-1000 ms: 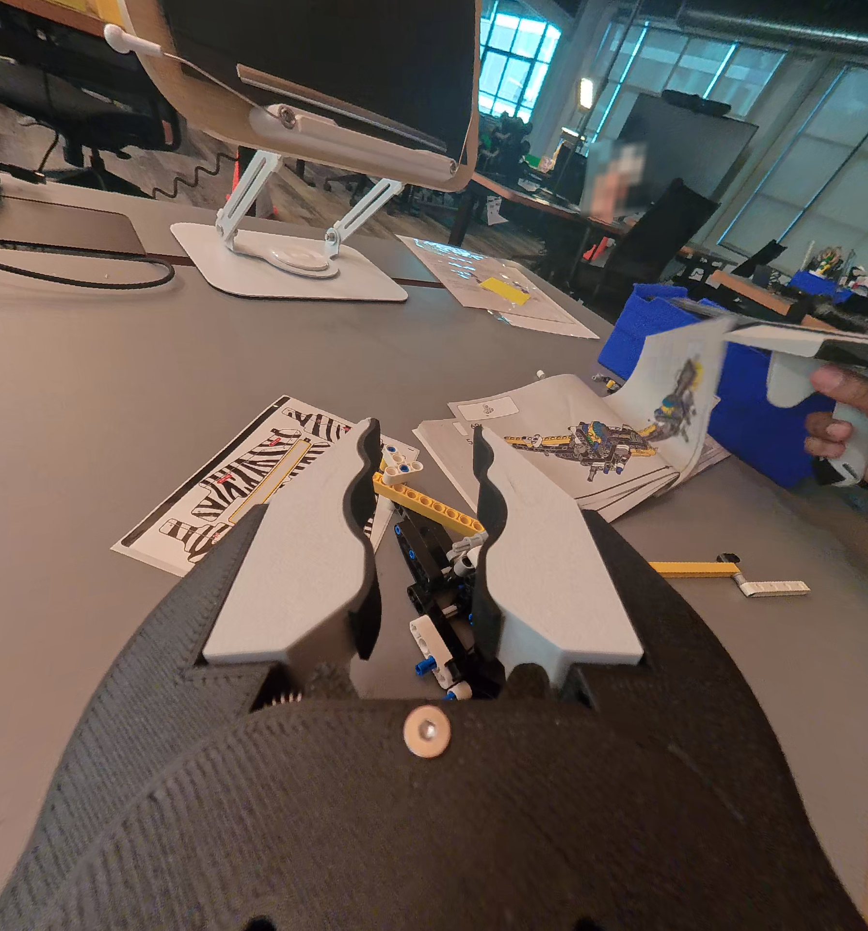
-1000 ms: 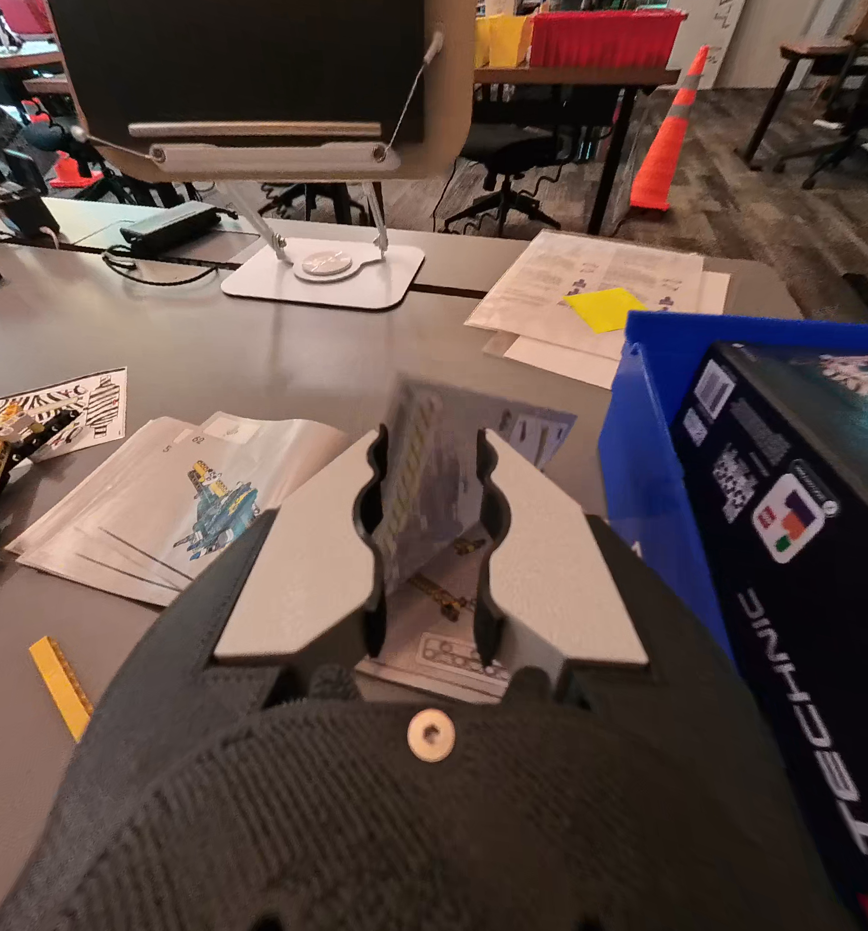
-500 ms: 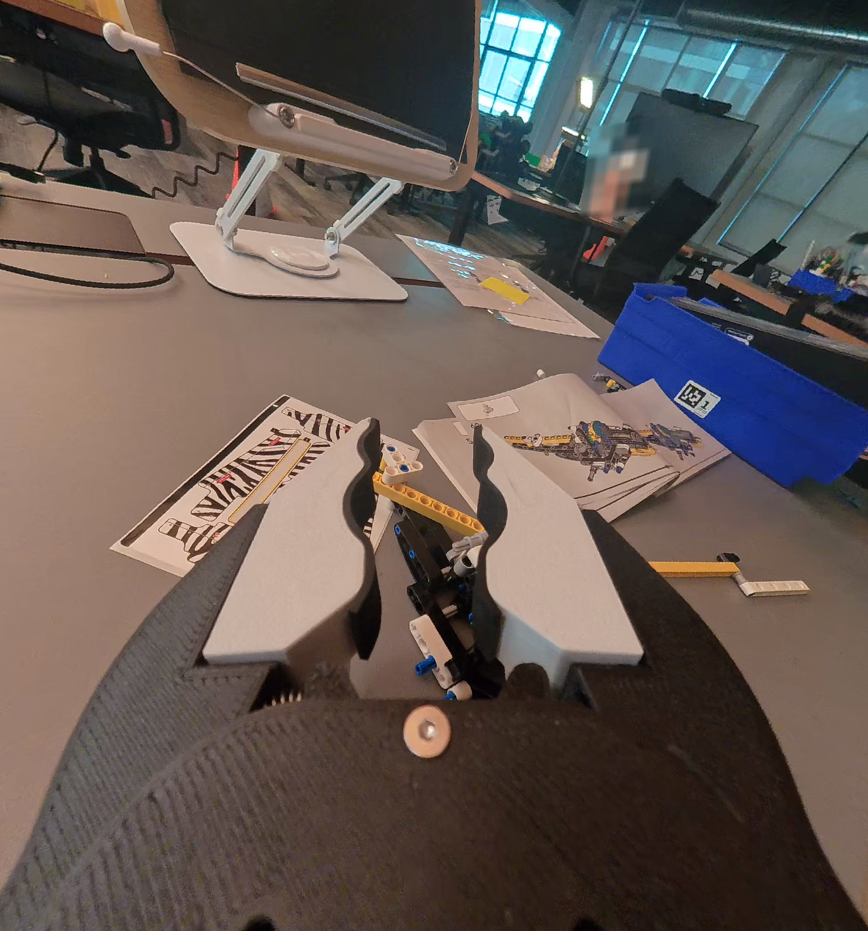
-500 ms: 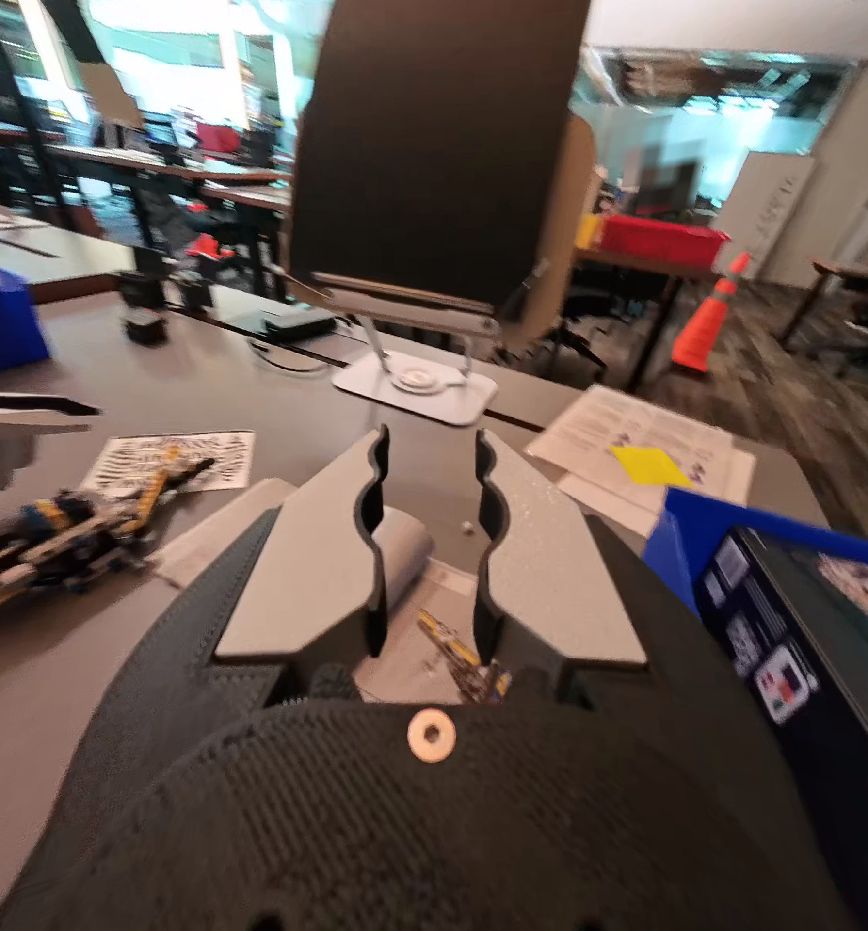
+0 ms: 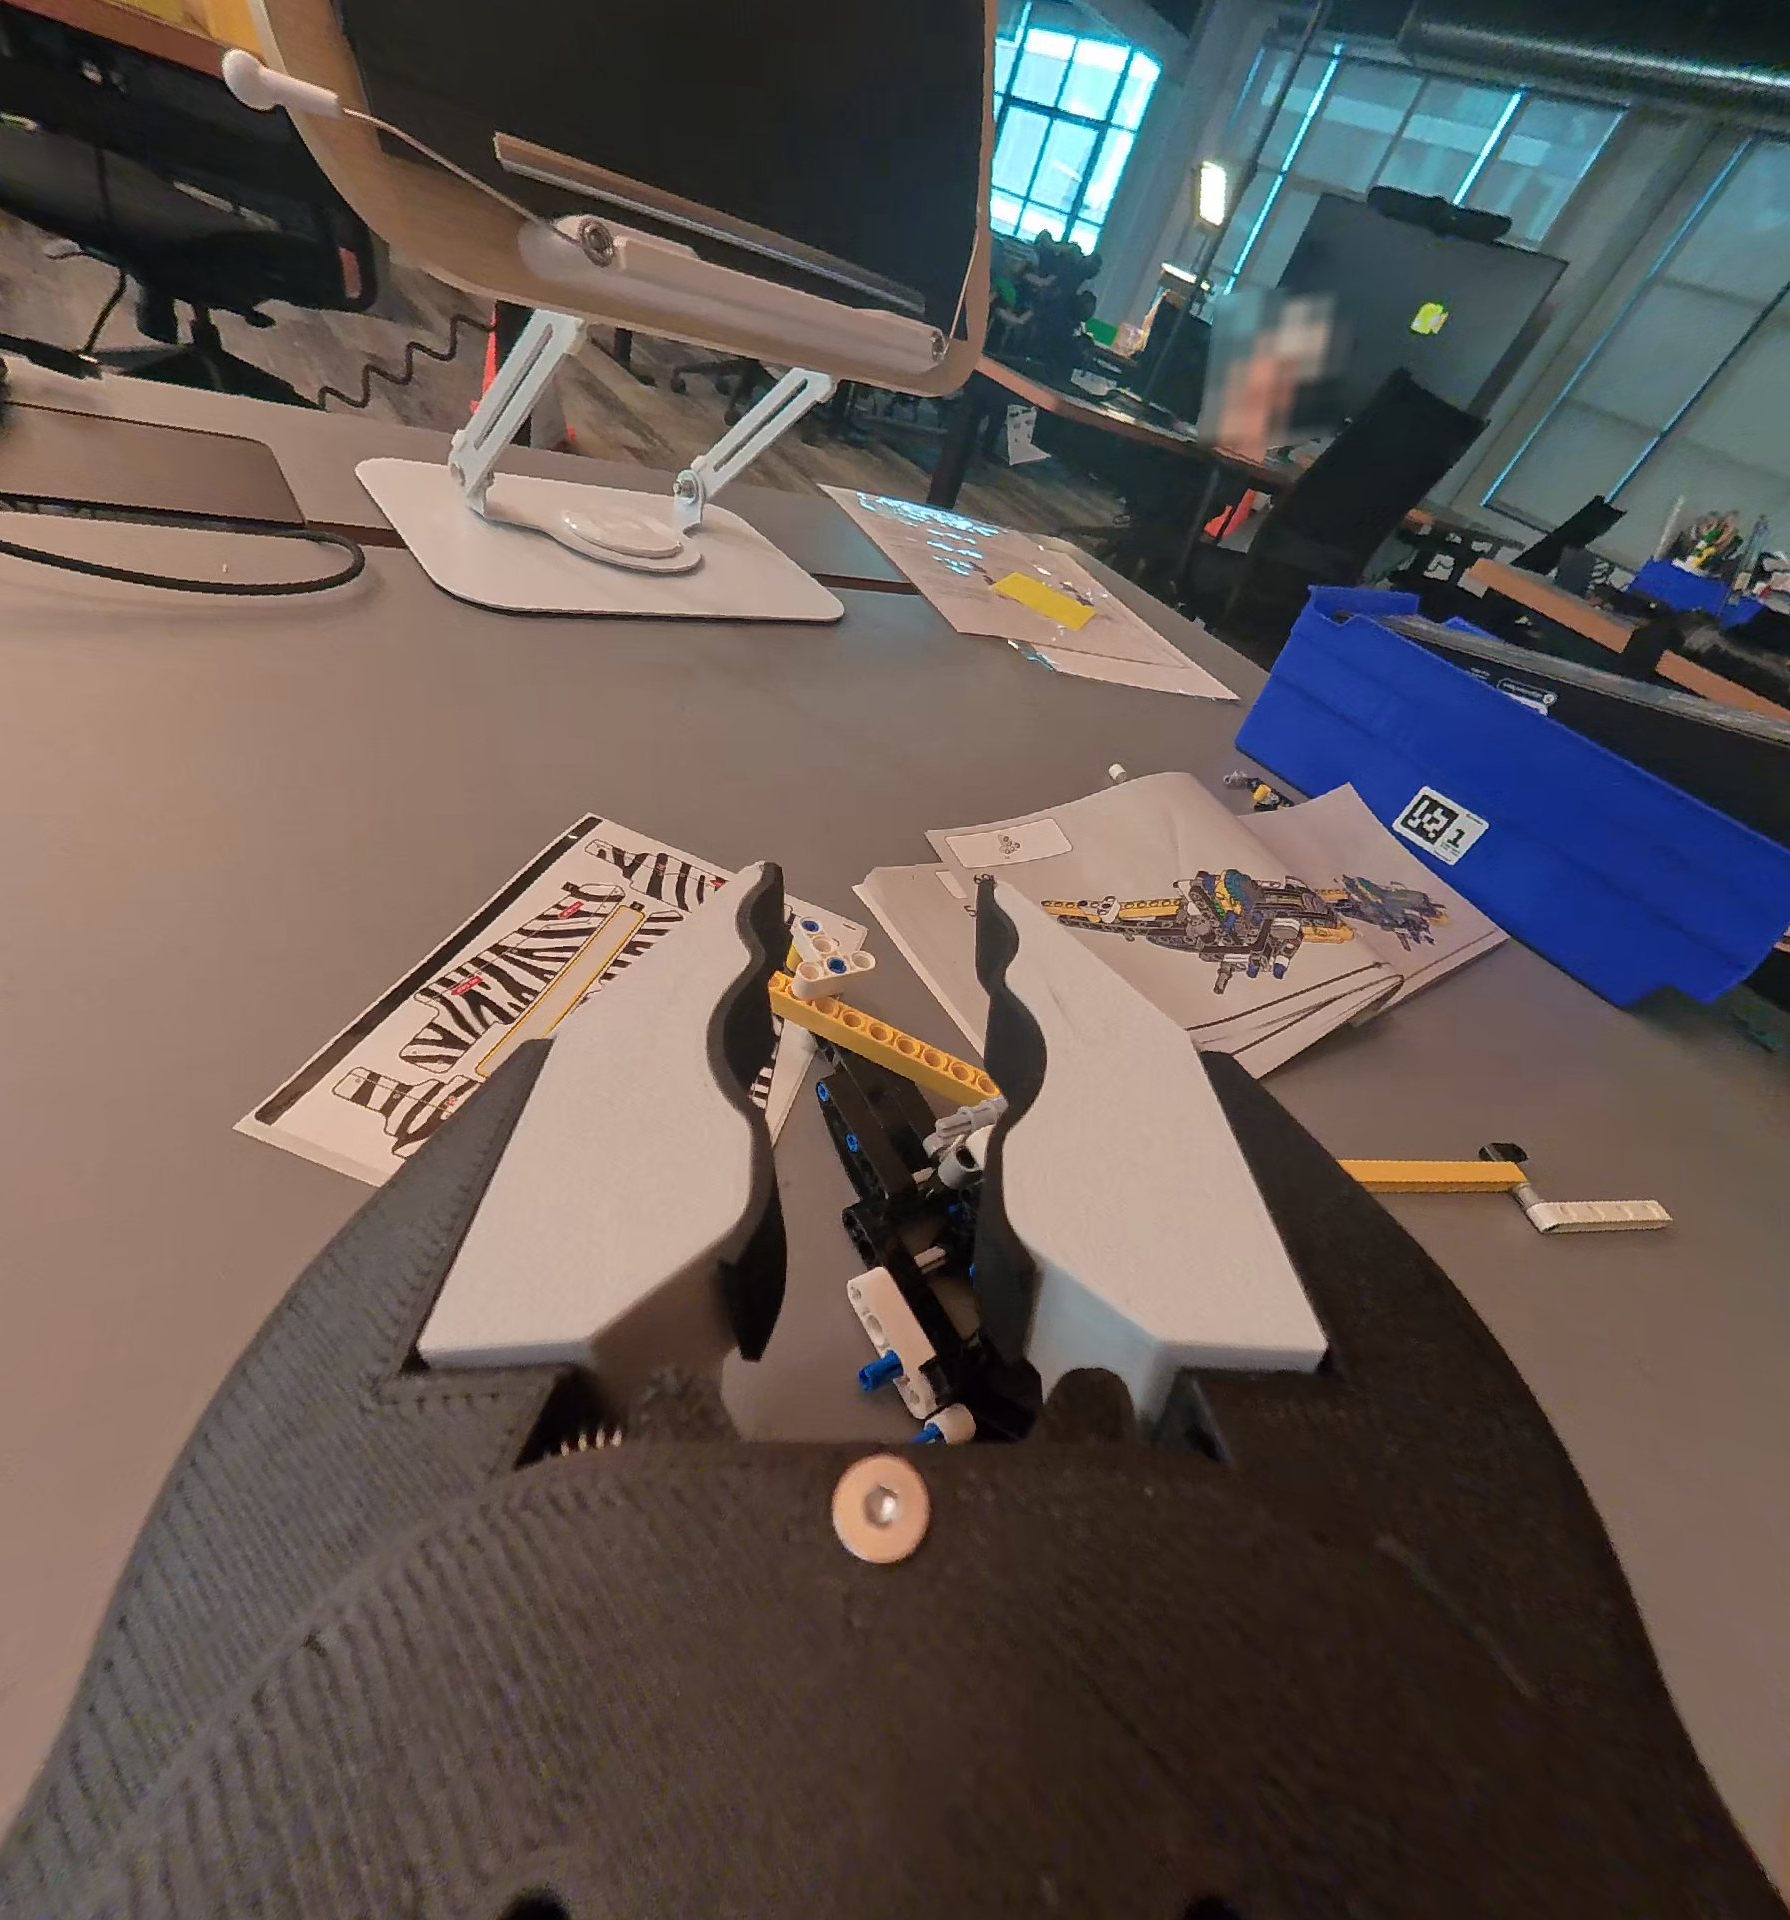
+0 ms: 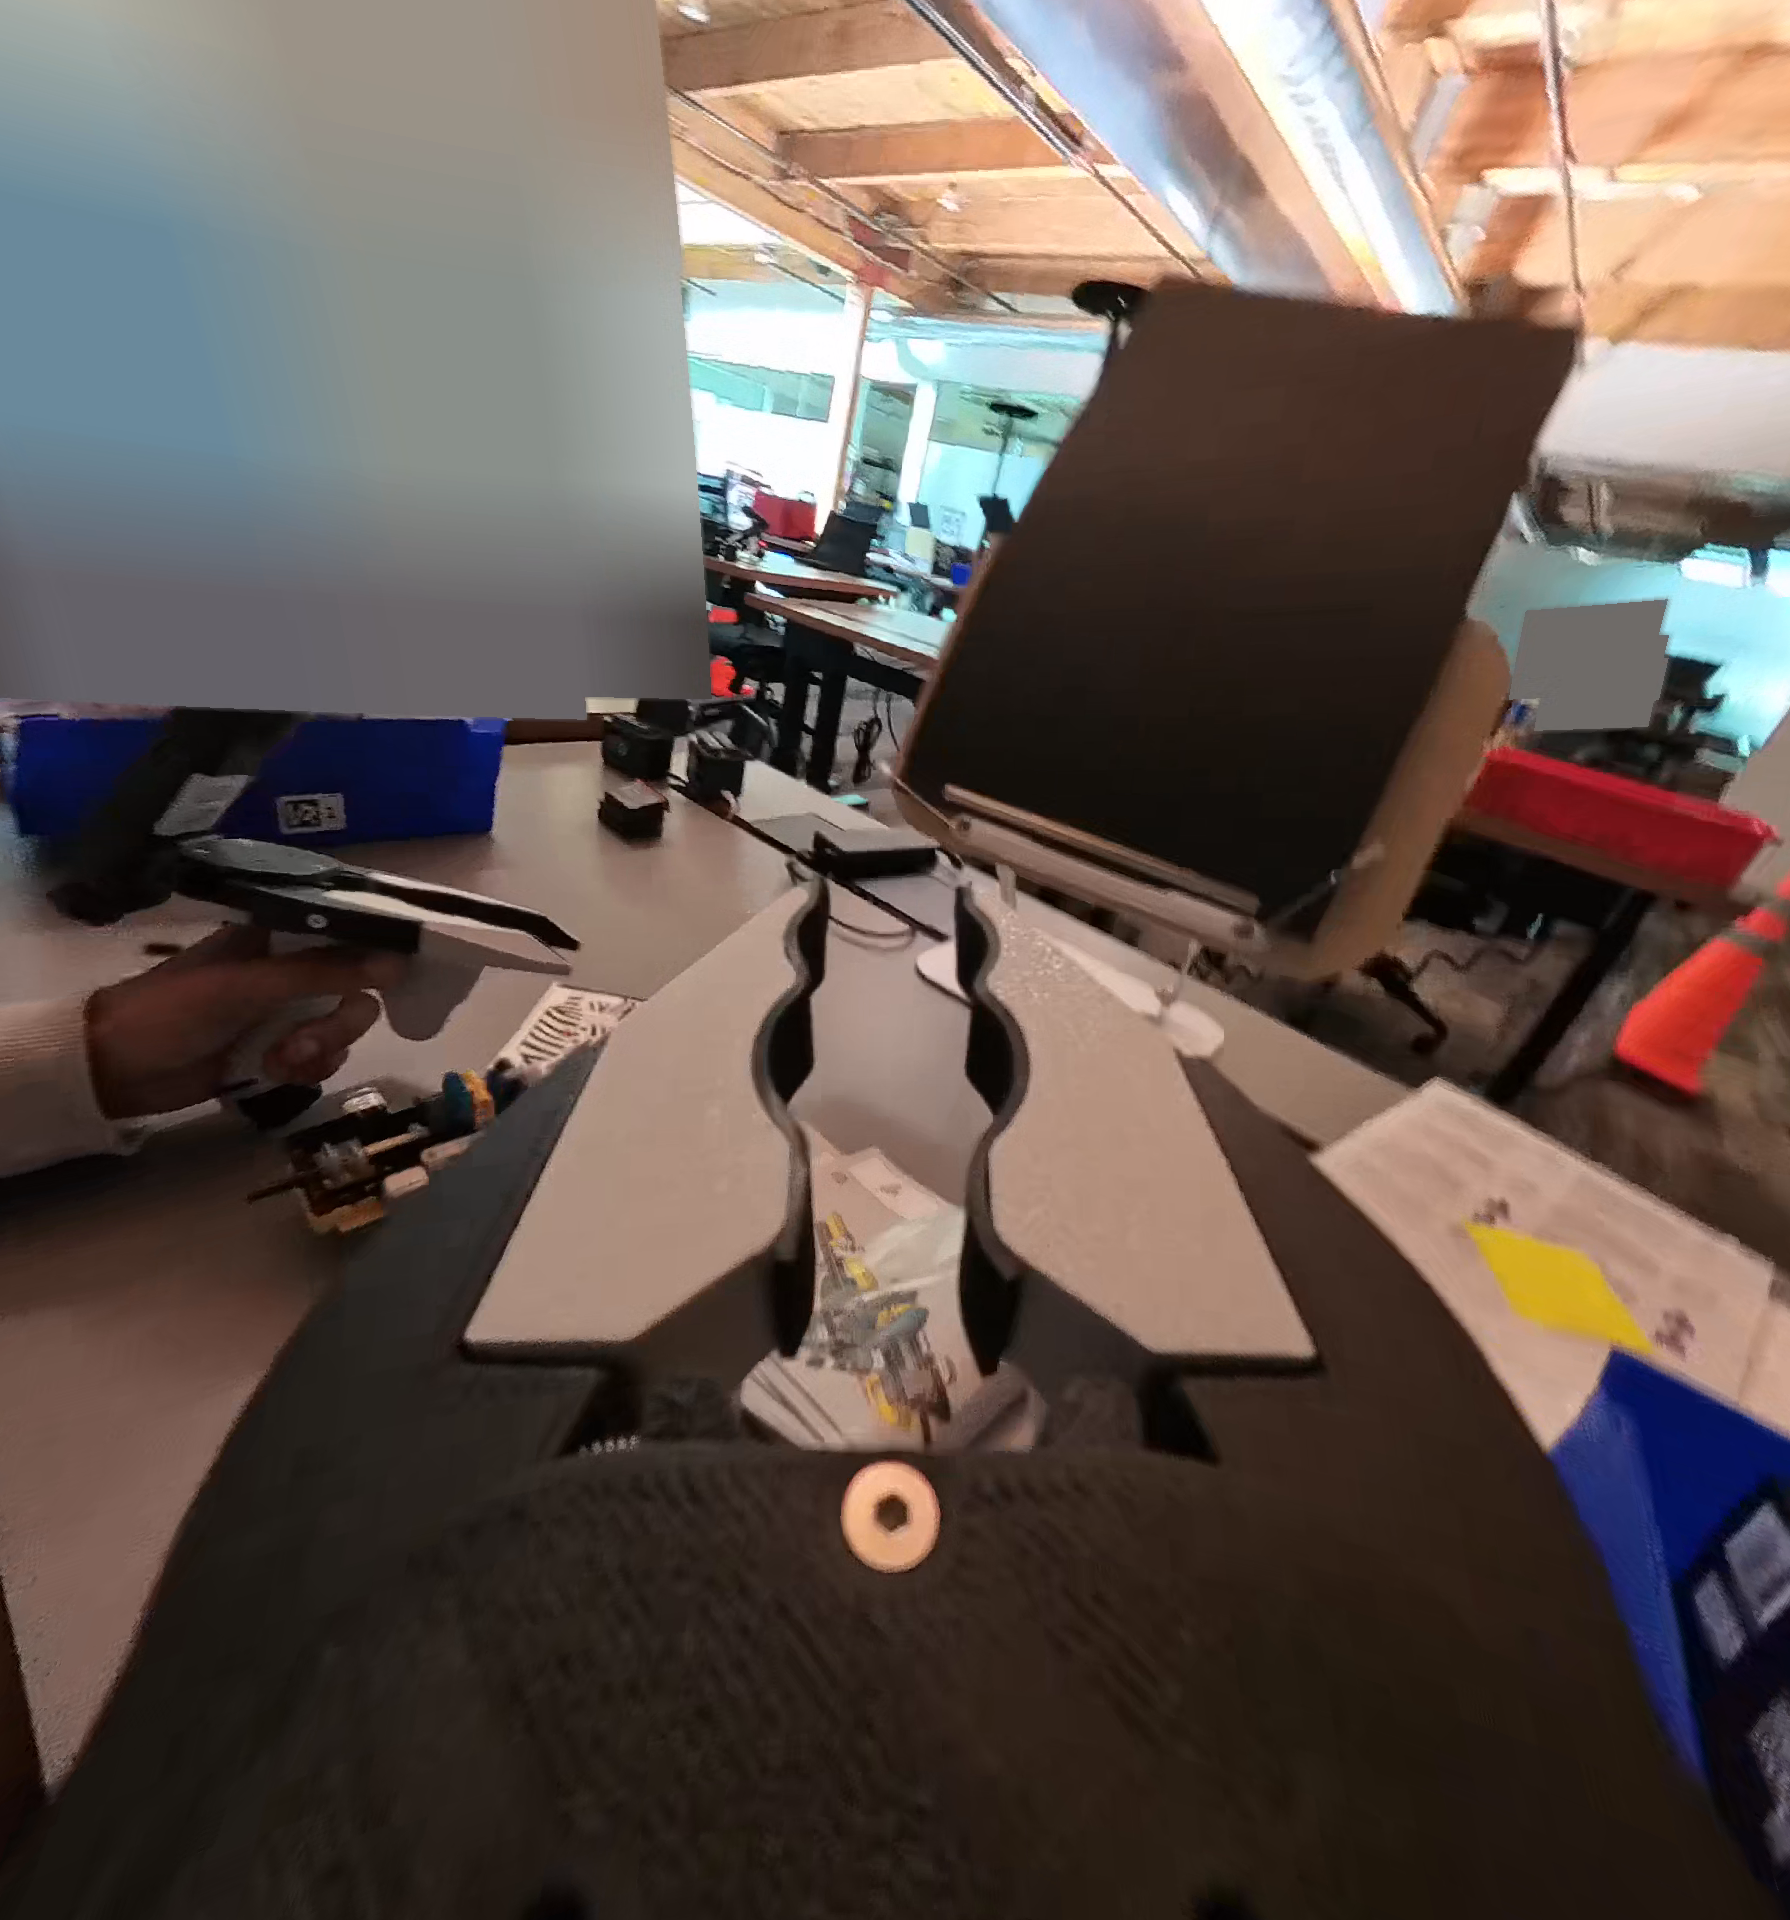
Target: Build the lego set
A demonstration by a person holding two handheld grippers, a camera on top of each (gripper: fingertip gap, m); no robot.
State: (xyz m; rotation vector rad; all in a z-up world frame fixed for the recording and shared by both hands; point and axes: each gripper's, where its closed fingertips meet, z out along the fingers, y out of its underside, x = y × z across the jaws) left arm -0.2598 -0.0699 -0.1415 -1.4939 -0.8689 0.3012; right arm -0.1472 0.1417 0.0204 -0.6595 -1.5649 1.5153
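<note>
A black Lego assembly [image 5: 901, 1195] with a yellow beam [image 5: 880, 1039] lies on the grey table, seen between the fingers of my left gripper [image 5: 875, 883]. The left gripper is open and hovers over it. In the right wrist view the assembly [image 6: 382, 1143] sits below the hand-held left gripper [image 6: 558, 940]. My right gripper [image 6: 891, 894] is open and empty, raised above the open instruction booklet [image 6: 870, 1320]. The booklet [image 5: 1182, 914] lies flat to the right of the assembly.
A zebra-striped sticker sheet [image 5: 517, 997] lies left of the assembly. A loose yellow beam with a white piece [image 5: 1431, 1174] lies at the right. A blue bin [image 5: 1556, 810] holds a dark box. A screen on a white stand [image 5: 600, 551] and papers [image 5: 1036, 603] are behind. Tip to tip, the grippers are about 30 centimetres apart.
The right gripper let the booklet page go, lifted and swung left, leaving the left wrist view. The page now lies flat. The left gripper has not moved.
</note>
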